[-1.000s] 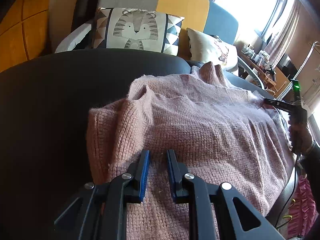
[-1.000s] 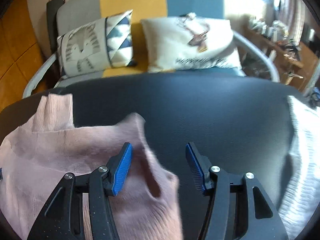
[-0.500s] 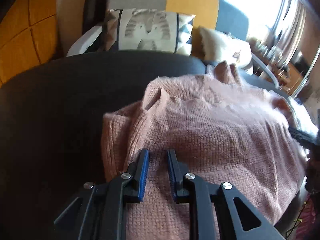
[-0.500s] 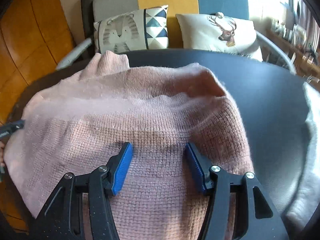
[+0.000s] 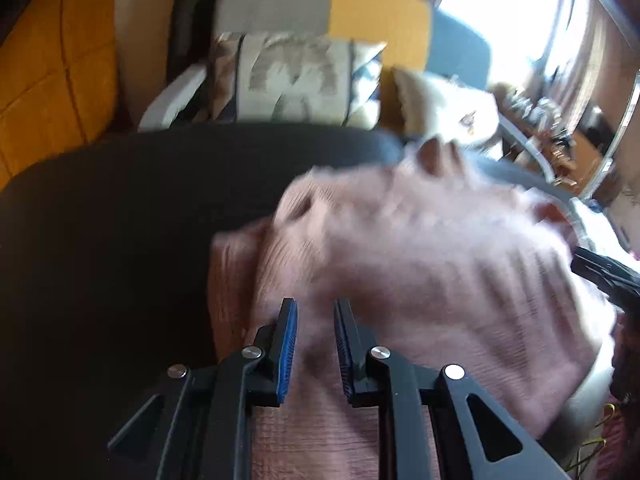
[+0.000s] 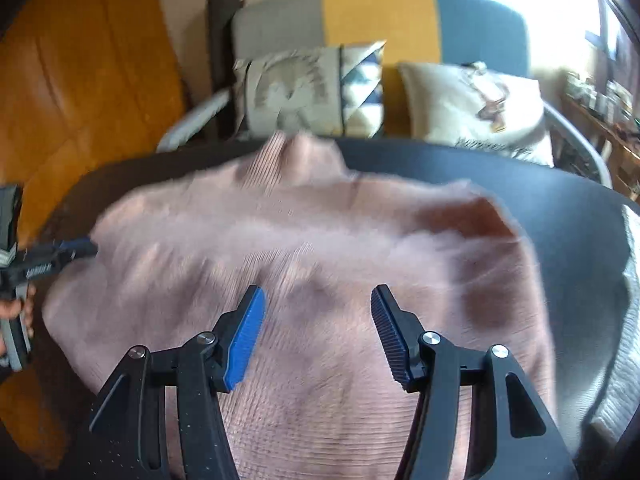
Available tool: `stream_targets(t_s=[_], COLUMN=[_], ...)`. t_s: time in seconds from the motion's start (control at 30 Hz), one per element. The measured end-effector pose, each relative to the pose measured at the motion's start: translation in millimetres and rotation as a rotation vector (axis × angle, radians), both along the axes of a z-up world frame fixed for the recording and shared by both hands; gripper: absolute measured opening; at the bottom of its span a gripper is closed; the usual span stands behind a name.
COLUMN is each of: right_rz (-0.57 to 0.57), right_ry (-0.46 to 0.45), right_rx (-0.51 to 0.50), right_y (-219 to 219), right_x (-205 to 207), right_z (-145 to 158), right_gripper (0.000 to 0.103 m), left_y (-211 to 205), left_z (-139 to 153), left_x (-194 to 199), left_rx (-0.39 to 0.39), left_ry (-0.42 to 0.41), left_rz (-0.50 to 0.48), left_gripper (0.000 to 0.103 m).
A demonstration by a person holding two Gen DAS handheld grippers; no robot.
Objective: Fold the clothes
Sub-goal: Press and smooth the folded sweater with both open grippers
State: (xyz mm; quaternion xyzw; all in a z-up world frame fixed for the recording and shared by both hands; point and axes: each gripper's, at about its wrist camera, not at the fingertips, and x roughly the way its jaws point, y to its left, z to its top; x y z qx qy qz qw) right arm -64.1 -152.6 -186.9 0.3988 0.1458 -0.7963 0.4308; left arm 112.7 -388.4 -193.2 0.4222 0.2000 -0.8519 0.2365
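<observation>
A pink knit sweater (image 5: 420, 260) lies spread on the black round table (image 5: 120, 240), blurred by motion. My left gripper (image 5: 315, 308) is shut on the sweater's near edge, with fabric between its narrow-set fingers. In the right wrist view this left gripper (image 6: 76, 248) meets the sweater (image 6: 320, 240) at its left edge, with a hand (image 6: 12, 308) behind it. My right gripper (image 6: 318, 300) hovers open over the sweater's middle with nothing between its pads. Its black tip (image 5: 600, 276) shows at the right edge of the left wrist view.
A pale grey garment (image 6: 632, 320) lies on the table's right side (image 6: 560, 208). Beyond the table stands a sofa with a tiger cushion (image 6: 304, 88) and a deer cushion (image 6: 472, 108). Orange wooden floor (image 6: 80, 80) is on the left.
The right gripper has swung from the table's bare right part to above the sweater, staying open. The left gripper keeps its hold, and the sweater now blurs with motion.
</observation>
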Motion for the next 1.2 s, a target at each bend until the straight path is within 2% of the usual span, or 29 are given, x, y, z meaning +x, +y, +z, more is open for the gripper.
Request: stream_targets(t_s=[0.03, 0.1, 0.17, 0.23, 0.3, 0.47, 0.57, 0.63, 0.7, 0.77, 0.9, 0.97, 1.1, 1.2], right_rz=[0.003, 0.014, 0.005, -0.013, -0.027, -0.020, 0.002, 0.012, 0.019, 0.017, 0.016, 0.017, -0.027, -0.070], right_ry=[-0.008, 0.011, 0.003, -0.019, -0.017, 0.000, 0.005, 0.006, -0.015, -0.048, -0.055, -0.051, 0.018, 0.041], right_rx=[0.021, 0.021, 0.023, 0.017, -0.002, -0.042, -0.037, -0.009, 0.025, 0.060, 0.043, 0.044, 0.010, 0.040], right_y=[-3, -3, -1, 0, 2, -28, -53, -70, -81, -84, -81, -79, -62, -55], right_x=[-1, 0, 0, -3, -3, -11, -14, -18, -24, -28, -31, -31, -40, -55], right_z=[-8, -17, -15, -9, 2, 23, 25, 17, 3, -12, -20, -15, 4, 4], right_gripper=[0.059, 0.064, 0.066, 0.066, 0.066, 0.066, 0.066, 0.066, 0.066, 0.066, 0.071, 0.071, 0.071, 0.071], left_y=[-3, -3, -3, -1, 5, 13, -4, -22, -33, -36, -37, -38, -34, -36], left_z=[-9, -11, -6, 3, 16, 36, 24, 6, -8, -14, -13, -2, 22, 18], left_x=[1, 5, 5, 5, 6, -20, -40, -51, -55, -54, -51, -47, -52, -70], left_rx=[0.014, -0.010, 0.001, 0.015, 0.002, -0.033, -0.034, 0.016, 0.025, 0.018, 0.027, 0.045, 0.010, -0.012], left_ry=[0.008, 0.038, 0.026, 0.019, 0.048, 0.075, 0.032, -0.011, -0.044, -0.028, -0.011, 0.004, 0.050, 0.020], left_rz=[0.001, -0.010, -0.004, 0.013, 0.009, -0.064, -0.042, -0.005, 0.014, -0.004, -0.011, 0.024, 0.011, -0.013], left_gripper=[0.018, 0.018, 0.018, 0.018, 0.018, 0.019, 0.019, 0.019, 0.019, 0.019, 0.019, 0.019, 0.019, 0.019])
